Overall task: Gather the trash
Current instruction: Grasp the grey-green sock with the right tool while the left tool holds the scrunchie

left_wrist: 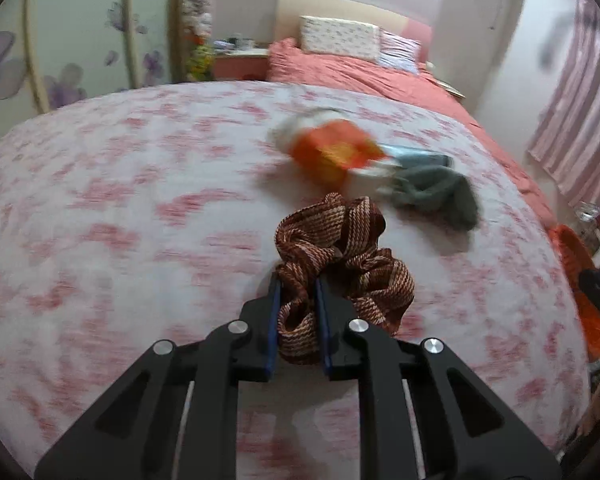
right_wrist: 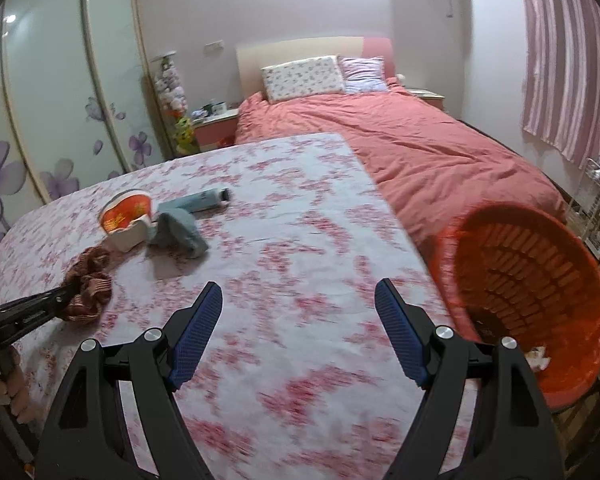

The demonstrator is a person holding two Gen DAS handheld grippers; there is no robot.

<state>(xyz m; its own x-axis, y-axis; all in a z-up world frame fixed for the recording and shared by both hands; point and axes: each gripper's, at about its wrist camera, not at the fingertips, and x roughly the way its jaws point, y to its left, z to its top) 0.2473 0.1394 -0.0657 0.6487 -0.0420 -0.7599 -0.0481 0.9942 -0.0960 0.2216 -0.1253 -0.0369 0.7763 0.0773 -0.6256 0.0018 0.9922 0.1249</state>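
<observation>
1. Scrunchie, brown-striped fabric: clamped between the pads of the left tongs, which are drawn nearly together on a bunched fold of it. It sits just above or on the table with its pink-flowered cloth; whether it has lifted clear cannot be told.
2. Right tongs: spread wide apart, nothing between the pads, poised over a bare part of the cloth.
3. Step in hand, as judged: pickup of the first item is complete or nearly so; carrying it to the bin has not been done.
4. Orange basket: stands off the table's right edge, tilted with its mouth toward the table, a scrap of paper inside. It appears to be the receptacle.
5. Next move, as judged: lift the fabric clear, carry it rightward across the table over the basket rim, then part the pads. Soft fabric may snag or trail.
6. Remaining items: an orange-and-white cup, a grey-green cloth touching it, and a pale blue tube just behind.
7. Pose: both tongs angle downward toward the tabletop; a hand grips the left handle at the right view's edge.
</observation>
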